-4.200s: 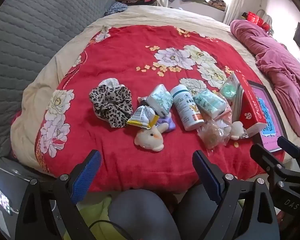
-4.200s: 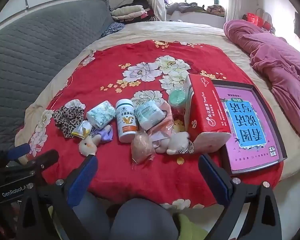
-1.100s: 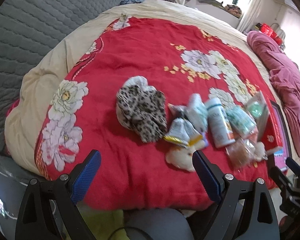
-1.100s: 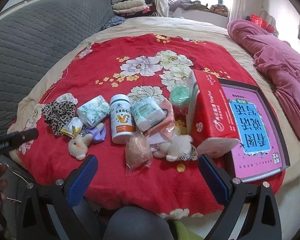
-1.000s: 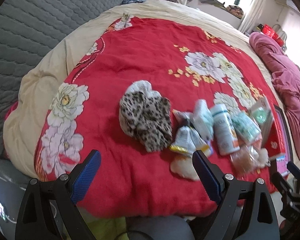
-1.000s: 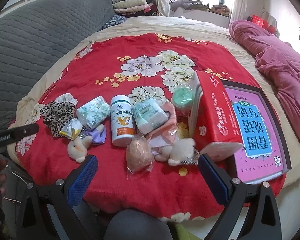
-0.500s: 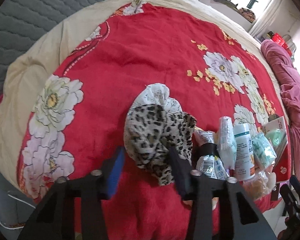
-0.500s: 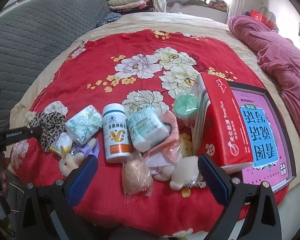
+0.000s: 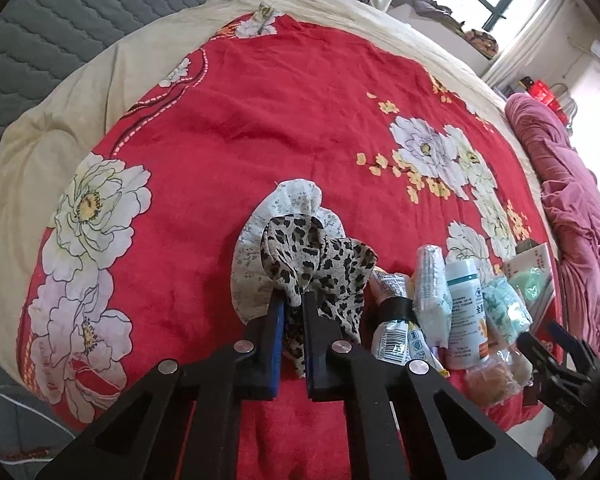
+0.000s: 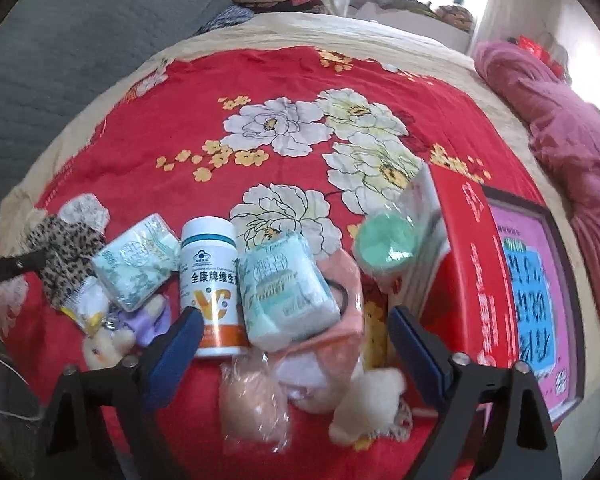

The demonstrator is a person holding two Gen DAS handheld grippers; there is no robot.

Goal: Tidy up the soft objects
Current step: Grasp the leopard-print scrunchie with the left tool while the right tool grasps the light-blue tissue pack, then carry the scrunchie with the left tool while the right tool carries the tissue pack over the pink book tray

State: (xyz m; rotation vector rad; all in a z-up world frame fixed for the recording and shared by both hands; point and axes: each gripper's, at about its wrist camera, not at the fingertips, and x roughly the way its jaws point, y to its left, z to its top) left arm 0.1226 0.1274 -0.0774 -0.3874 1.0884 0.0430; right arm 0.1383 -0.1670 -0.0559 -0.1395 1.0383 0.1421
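A leopard-print cloth (image 9: 312,252) lies on a white floral cloth (image 9: 256,248) on the red flowered bedspread (image 9: 260,120). My left gripper (image 9: 294,304) is shut on the near edge of the leopard cloth, which bunches up between the pads. In the right wrist view the same cloth (image 10: 66,252) sits at the far left. My right gripper (image 10: 296,328) hovers over the pile with its jaws wide and closing. A pale green tissue pack (image 10: 288,292) and a pink pouch (image 10: 340,320) lie between the fingers, untouched by the pads.
A white bottle (image 10: 214,280), a second tissue pack (image 10: 134,268), small plush toys (image 10: 100,348), a bagged peach puff (image 10: 256,400) and a white plush (image 10: 372,404) crowd the near edge. A red box (image 10: 464,272) and a pink book (image 10: 536,292) lie right. A grey headboard (image 10: 80,40) stands left.
My left gripper came down onto the leopard cloth and shut on it. My right gripper moved in closer over the pile and its jaws narrowed a little.
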